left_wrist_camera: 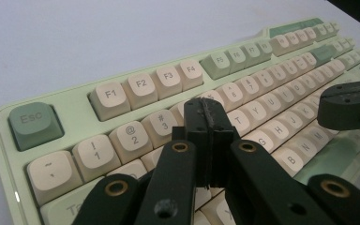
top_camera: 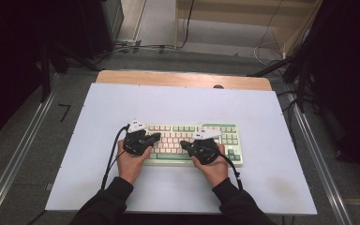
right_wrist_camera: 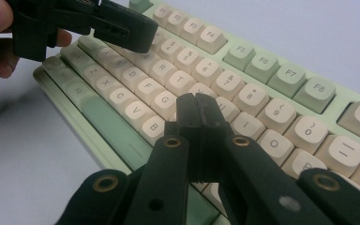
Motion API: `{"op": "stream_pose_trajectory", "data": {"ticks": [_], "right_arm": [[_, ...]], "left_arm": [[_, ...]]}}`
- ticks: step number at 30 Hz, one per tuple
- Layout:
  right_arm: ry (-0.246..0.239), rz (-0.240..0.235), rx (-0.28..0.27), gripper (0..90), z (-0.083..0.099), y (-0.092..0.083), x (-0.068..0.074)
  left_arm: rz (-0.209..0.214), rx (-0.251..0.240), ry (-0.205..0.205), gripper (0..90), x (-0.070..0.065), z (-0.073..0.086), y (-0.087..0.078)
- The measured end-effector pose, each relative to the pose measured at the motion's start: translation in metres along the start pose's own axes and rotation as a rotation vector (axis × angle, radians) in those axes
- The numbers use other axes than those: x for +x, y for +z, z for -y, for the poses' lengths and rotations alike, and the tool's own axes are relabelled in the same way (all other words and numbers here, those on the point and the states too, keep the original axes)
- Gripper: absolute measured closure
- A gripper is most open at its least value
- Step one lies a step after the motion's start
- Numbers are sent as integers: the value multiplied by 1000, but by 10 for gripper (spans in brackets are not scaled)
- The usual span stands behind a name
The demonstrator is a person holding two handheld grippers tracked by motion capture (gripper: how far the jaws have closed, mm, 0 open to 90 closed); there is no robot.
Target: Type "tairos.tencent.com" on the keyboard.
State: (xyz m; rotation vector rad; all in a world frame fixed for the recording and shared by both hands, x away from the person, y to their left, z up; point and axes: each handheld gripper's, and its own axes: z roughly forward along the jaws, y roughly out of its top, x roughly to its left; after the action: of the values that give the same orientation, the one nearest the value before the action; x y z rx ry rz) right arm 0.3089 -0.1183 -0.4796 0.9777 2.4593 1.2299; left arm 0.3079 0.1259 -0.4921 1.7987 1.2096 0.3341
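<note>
A pale green keyboard with cream and green keys lies on the white table top. Both hands hold black grippers over its keys. My left gripper hovers above the left half, jaws pressed together with nothing between them; in the left gripper view its tips sit over the number and letter rows of the keyboard. My right gripper is over the middle keys, also shut and empty; its tips hang above the G and H keys of the keyboard. The two grippers point toward each other.
The white sheet covers a wooden table whose far edge shows. Metal rails run along both sides on the grey floor. Cables and dark equipment stand beyond the table. Bare white surface lies on every side of the keyboard.
</note>
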Motion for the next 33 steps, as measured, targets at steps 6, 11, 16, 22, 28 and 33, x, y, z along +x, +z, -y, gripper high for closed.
{"op": "stream_pose_trajectory", "data": {"ticks": [6,11,16,22,28,33], "right_arm": [[0,0,-2,878,0,0,0],[1,0,0,878,0,0,0],[1,-1,0,878,0,0,0],[1,-1,3,878,0,0,0],[-1,-1,7,878,1,1,1],[0,0,5,878,1,1,0]], "left_arm": [[1,13,2,900,1,1,1],[-1,21,5,900,1,2,3],[-3,21,3,900,1,1,3],[-7,27,4,900,1,2,4],[-1,17,8,900,0,2,2],[14,0,1,900,0,0,-3]]}}
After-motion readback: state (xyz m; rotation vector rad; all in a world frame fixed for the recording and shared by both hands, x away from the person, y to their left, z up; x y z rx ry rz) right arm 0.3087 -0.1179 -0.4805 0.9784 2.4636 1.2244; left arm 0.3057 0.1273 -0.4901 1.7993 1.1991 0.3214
